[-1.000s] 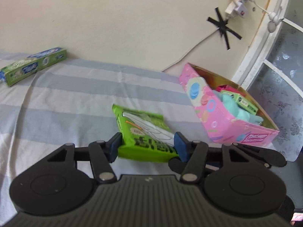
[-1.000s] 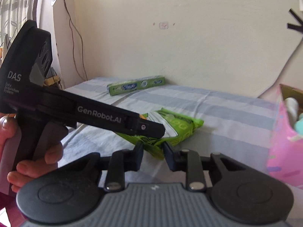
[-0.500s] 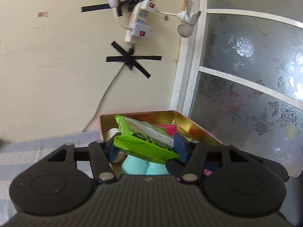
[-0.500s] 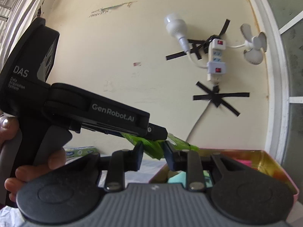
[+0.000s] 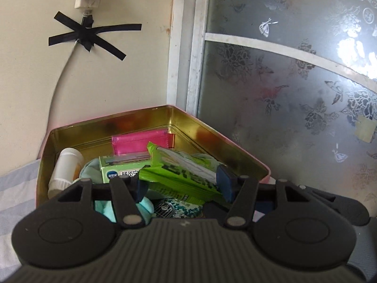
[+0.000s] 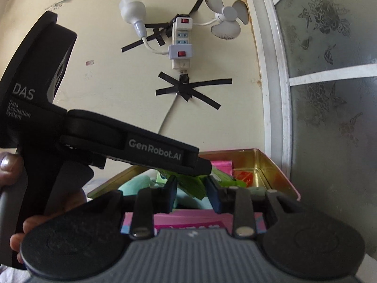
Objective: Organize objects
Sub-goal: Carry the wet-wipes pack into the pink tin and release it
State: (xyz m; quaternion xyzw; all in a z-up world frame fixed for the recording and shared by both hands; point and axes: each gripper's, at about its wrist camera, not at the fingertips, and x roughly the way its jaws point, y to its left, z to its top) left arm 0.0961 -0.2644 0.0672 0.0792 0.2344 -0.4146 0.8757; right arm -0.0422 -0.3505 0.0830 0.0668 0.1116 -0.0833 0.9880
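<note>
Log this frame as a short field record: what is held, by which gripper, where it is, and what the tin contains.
held item: green plastic snack packet
holder: left gripper, shut on the packet
position: above the open pink tin with gold interior
tin contents: white bottle, green carton, pink pouch, teal cloth
right gripper: slightly open, holding nothing

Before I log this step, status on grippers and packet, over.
Left gripper shut on green packet, held over pink tin. Right gripper open, empty. Tin crowded: white bottle, green box.
</note>
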